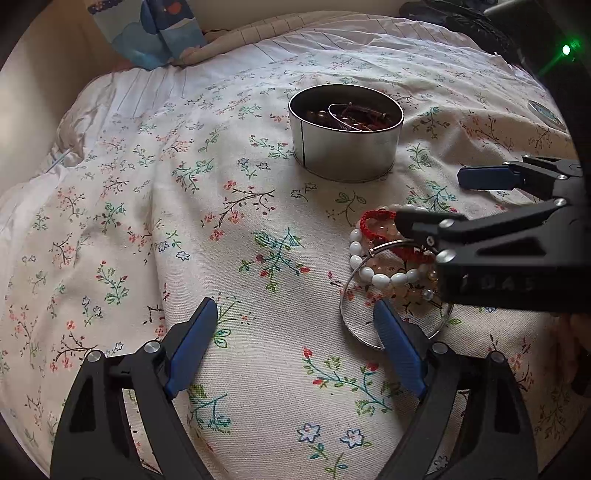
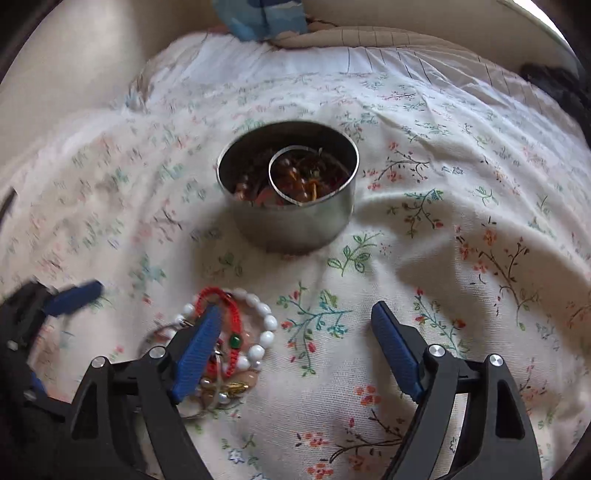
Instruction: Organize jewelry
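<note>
A round metal tin (image 1: 345, 147) stands on the floral cloth and holds dark beads and a silver bangle; it also shows in the right wrist view (image 2: 295, 218). A pile of bracelets lies in front of it: a white bead bracelet (image 1: 369, 271), a red cord bracelet (image 1: 373, 218) and a thin silver hoop (image 1: 351, 321). The pile shows in the right wrist view too (image 2: 258, 332). My left gripper (image 1: 295, 325) is open and empty, its right finger by the hoop. My right gripper (image 2: 295, 328) is open, its left finger over the pile.
The floral cloth (image 1: 221, 240) covers a soft, wrinkled bed. A blue patterned object (image 1: 147, 33) lies at the far edge by striped bedding. A dark object (image 1: 461, 18) sits at the far right.
</note>
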A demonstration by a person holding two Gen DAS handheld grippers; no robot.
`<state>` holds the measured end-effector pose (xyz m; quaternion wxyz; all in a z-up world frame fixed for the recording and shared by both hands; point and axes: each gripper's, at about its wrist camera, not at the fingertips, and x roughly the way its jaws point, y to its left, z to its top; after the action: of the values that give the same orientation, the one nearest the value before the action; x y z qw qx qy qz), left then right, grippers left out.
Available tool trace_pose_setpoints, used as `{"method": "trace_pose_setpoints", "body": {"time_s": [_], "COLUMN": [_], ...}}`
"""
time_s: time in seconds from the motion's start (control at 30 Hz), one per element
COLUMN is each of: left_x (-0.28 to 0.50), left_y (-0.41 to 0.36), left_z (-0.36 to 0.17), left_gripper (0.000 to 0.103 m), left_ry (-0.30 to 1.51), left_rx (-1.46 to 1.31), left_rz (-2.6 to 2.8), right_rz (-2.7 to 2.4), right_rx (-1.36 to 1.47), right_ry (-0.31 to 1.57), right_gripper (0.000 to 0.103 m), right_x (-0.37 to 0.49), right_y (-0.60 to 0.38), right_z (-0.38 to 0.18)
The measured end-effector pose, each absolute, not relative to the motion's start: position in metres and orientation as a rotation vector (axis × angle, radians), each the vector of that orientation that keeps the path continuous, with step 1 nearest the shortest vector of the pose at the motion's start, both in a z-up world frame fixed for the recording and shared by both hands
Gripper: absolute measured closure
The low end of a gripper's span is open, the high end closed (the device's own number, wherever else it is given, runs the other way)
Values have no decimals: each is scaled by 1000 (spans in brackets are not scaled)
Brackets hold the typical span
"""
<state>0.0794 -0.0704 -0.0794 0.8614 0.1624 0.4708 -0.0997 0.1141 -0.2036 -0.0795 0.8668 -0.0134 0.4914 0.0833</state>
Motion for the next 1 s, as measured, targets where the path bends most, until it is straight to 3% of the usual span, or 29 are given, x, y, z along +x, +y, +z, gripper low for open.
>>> {"method": "trace_pose_setpoints", "body": {"time_s": [0.27, 0.33, 0.43, 0.7, 0.83, 0.9, 1.0], "left_x": [79, 77, 75, 76, 79, 80, 81], "left_y": [-72, -73, -76, -93, -91, -85, -82], "left_z": [-80, -78, -76, -80, -81, -80, -80], "left_gripper": [21, 33, 42, 43, 83, 89, 91], "left_ry": [988, 975, 952, 926, 952, 959, 966], "left_rx": [346, 343, 351, 421, 394, 361, 334], "left_rz": [-211, -225, -247, -292, -308, -311, -309], "right_rz": [26, 44, 97, 78, -30, -53, 10], "right_rx": [239, 253, 290, 21, -52, -40, -6], "right_ry": [1014, 1008, 988, 1009, 1031, 1022, 983], "right_gripper": [23, 23, 23, 23, 23, 24, 26], "right_x": [110, 109, 106, 120, 118, 113, 108], "right_y": [-273, -275, -276, -232, -239, -247, -247], "right_z": [-78, -75, -72, -80, -85, -82, -75]}}
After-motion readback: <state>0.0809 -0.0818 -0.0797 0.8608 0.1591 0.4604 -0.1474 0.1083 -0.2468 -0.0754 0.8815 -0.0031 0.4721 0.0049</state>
